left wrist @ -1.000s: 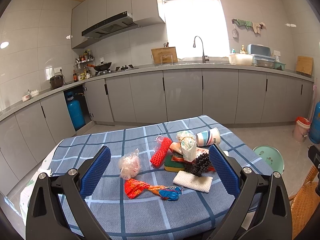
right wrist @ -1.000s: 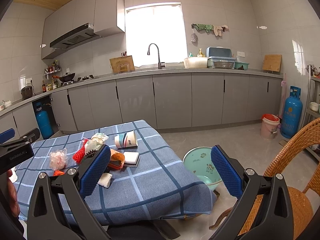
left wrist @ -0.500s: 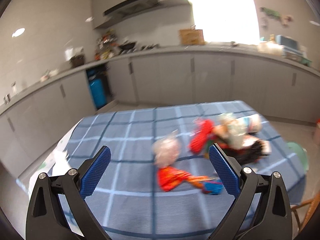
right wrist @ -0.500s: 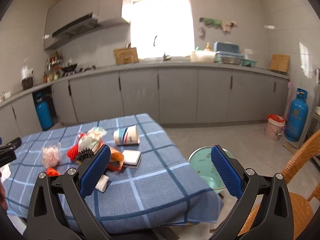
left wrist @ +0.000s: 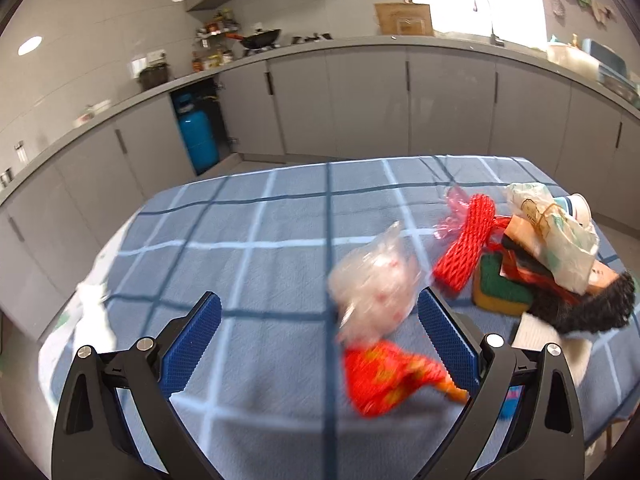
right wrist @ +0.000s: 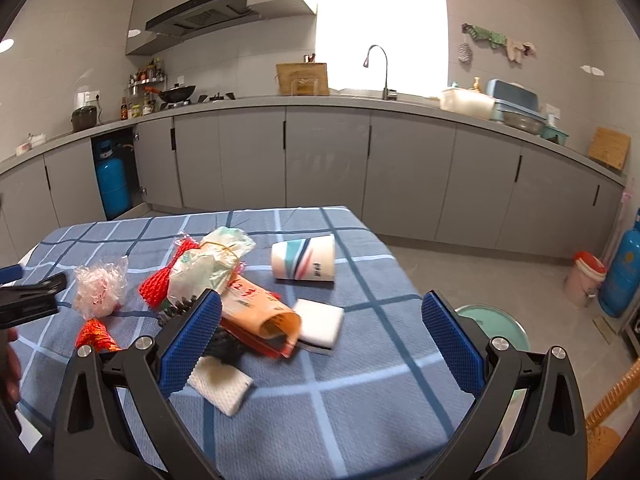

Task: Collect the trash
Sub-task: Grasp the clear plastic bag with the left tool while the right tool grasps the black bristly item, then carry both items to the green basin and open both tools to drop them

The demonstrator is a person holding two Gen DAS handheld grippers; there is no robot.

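Trash lies on a blue checked tablecloth point(left wrist: 256, 264). A crumpled clear plastic bag point(left wrist: 374, 284) and a red wrapper point(left wrist: 384, 376) lie just ahead of my open, empty left gripper point(left wrist: 318, 346), toward its right finger. A red foam net point(left wrist: 466, 248), a pale bag point(left wrist: 560, 236), a green-yellow sponge point(left wrist: 500, 292) and a black brush point(left wrist: 592, 312) are piled to the right. My right gripper point(right wrist: 322, 344) is open and empty above the pile, with an orange wrapper point(right wrist: 260, 312), white sponge point(right wrist: 320, 320), paper cup point(right wrist: 304, 258) and white pad point(right wrist: 222, 388) ahead.
A teal basin point(right wrist: 492, 324) sits on the floor off the table's right edge, a wicker chair point(right wrist: 608, 412) beside it. Grey kitchen cabinets point(right wrist: 328, 160) run behind. Blue gas cylinders point(right wrist: 624, 272) stand at the far right and under the counter point(left wrist: 198, 136).
My left gripper has moved forward, down and left toward the clear bag and red wrapper. My right gripper has moved closer over the trash pile. Both stay open.
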